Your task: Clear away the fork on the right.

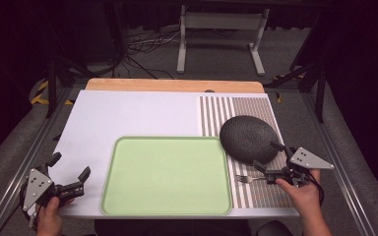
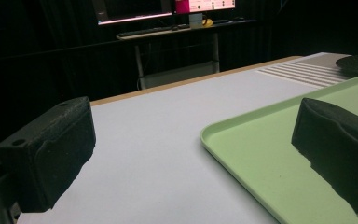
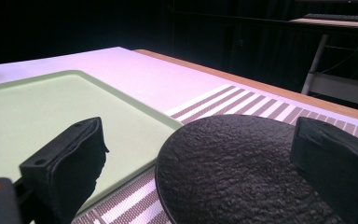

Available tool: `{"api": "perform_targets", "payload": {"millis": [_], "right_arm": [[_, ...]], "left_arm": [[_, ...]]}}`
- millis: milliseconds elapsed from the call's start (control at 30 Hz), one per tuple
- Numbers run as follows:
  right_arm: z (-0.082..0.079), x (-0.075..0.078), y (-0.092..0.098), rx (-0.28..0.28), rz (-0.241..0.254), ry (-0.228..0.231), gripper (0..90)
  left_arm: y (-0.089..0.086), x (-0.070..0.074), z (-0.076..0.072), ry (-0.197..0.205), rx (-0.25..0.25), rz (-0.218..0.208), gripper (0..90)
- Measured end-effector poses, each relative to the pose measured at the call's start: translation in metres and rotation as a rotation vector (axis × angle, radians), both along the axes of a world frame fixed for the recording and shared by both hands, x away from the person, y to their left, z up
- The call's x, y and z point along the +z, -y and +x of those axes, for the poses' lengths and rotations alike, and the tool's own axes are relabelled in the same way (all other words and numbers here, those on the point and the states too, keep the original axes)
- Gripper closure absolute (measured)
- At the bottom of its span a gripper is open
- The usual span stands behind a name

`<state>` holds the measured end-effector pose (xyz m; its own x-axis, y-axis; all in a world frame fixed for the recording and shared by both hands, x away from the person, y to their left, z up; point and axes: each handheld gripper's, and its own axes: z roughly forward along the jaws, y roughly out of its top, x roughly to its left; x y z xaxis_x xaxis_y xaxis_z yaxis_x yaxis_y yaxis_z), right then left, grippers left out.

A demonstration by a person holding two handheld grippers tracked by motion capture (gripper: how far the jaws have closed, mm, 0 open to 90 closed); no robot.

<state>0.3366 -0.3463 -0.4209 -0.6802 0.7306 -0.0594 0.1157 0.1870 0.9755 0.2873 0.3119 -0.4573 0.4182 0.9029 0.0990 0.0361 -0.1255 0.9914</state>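
Both pairs of fingers stand spread, pinching nothing.

From the high view, the right gripper (image 1: 270, 156) hangs over the near edge of the plate (image 1: 248, 138), one jaw on each side of its rim. A fork (image 1: 248, 179) lies just below those fingers, its long axis running sideways, tines toward the tray (image 1: 167, 176). The left gripper (image 1: 71, 173) sits well apart, left of the tray, so the right hand is far nearer.

Through the left gripper view, the tray's rim (image 2: 223, 144) passes between the jaws.

Through the right gripper view, the plate (image 3: 233, 168) lies dead ahead between the fingers (image 3: 70, 163), tray (image 3: 51, 107) to their left.

I count one plate, one fork, one tray, one striped mat (image 1: 256, 109).
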Motion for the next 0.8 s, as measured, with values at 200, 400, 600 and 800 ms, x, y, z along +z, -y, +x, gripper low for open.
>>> {"api": "perform_targets", "payload": {"millis": [200,400,600,800], "right_arm": [[0.007,0.007,-0.006,0.039,-0.057,-0.011,3.5],[0.012,0.02,-0.01,0.096,-0.147,-0.025,4.1],[0.013,0.029,-0.013,0.131,-0.259,-0.053,4.5],[0.015,0.046,-0.014,0.173,-0.409,-0.111,9.1]], "left_arm": [[0.0,0.0,0.0,0.001,-0.002,0.006,0.2],[0.0,0.0,0.0,0.0,-0.001,0.005,0.2],[0.0,0.0,0.0,0.001,0.0,0.006,0.2],[0.0,0.0,0.0,0.0,-0.001,0.007,0.3]]}}
